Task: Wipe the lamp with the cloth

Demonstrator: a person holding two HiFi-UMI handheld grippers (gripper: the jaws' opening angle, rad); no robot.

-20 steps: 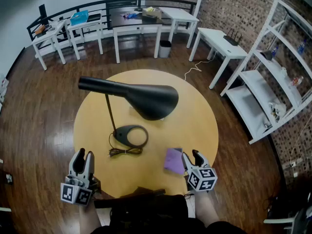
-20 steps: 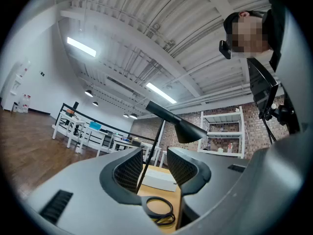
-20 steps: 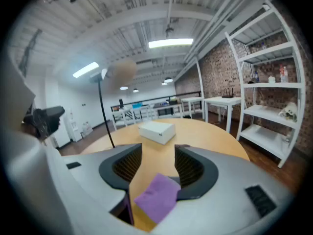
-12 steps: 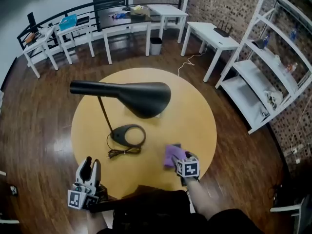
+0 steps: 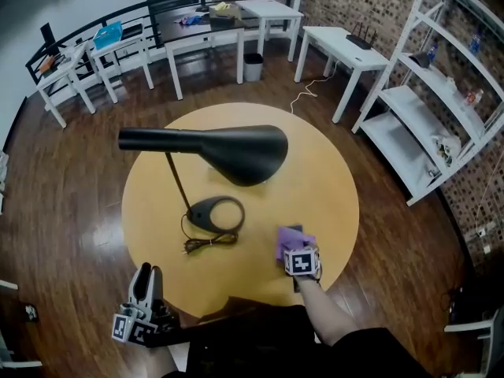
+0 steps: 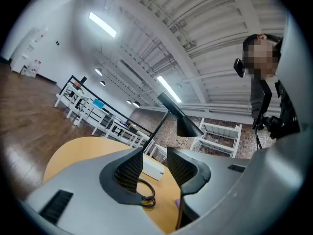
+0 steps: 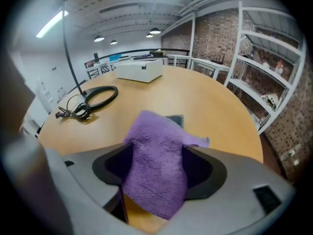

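Edges and clearance: the round yellow table (image 5: 335, 187) stands alone on the wood floor (image 5: 71, 172), with open floor all round its rim. White shelving (image 5: 441, 109) stands well apart to the right, and white tables (image 5: 346, 53) line the far side. The table's far right part is bare. The lamp's black shade (image 5: 240, 152) hangs over the middle of the top, its long neck reaching left. Its ring base (image 5: 214, 213) sits left of centre, with the bundled cord (image 5: 206, 242) just in front of it.

Task item: the purple cloth (image 5: 283, 241) lies on the table near the front right edge, well apart from the lamp base. I note a dark flat piece showing at its far edge, which I cannot identify.

Right tool: the right gripper (image 5: 298, 252) is tilted steeply down over the cloth. In the right gripper view its jaws stand wide apart with the cloth between them. Dark gaps show on both sides of the fabric, so I record no clamping.

Left tool: the left gripper (image 5: 147, 274) is held at the near left rim, off the table edge and roughly level. Its jaws are parted with nothing between them, and I see the cord through the gap.
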